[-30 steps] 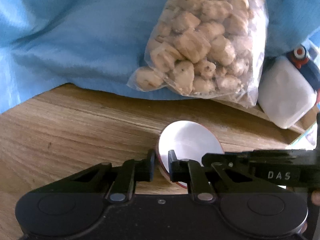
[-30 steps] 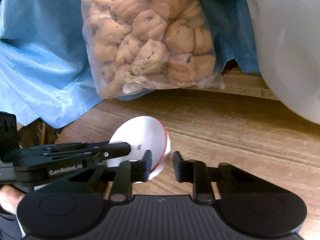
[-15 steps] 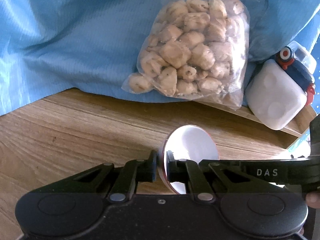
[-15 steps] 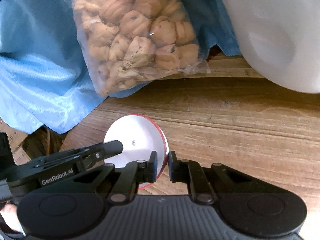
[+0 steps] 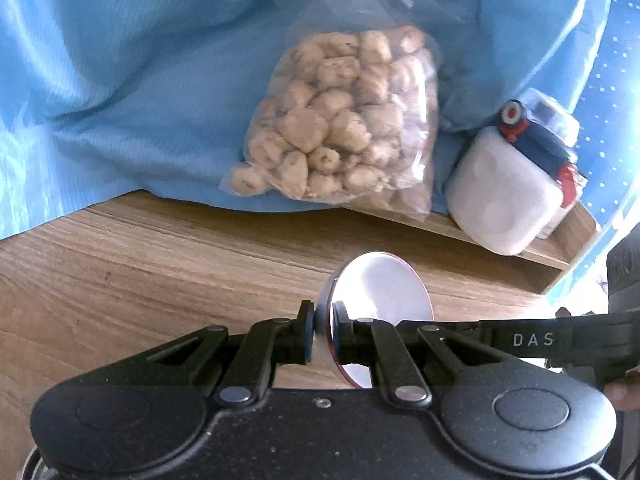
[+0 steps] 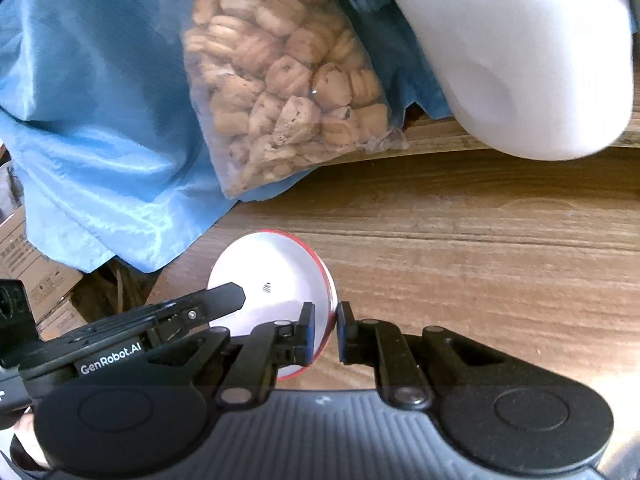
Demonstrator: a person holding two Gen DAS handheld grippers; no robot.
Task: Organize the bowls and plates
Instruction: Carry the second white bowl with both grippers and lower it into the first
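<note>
- Red-rimmed small white round plate point(image 5: 380, 292) clamped at opposite edges: left gripper point(image 5: 320, 336) closed on its left rim, right gripper point(image 6: 325, 332) closed on its right rim, plate tilted over the wooden tabletop point(image 6: 480, 264).
- Probably mid-carry; not yet stacked or set down.
- No other plates or bowls in view; destination unseen.
- Far side: clear bag of biscuits point(image 5: 340, 136) on blue cloth point(image 5: 120, 80).
- Plate's near edge hidden behind gripper bodies.

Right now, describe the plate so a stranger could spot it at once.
Start at the wooden table, in front of the blue cloth and the cookie bag. The plate is the small white disc with a red edge, pinched at opposite rims by both grippers.
</note>
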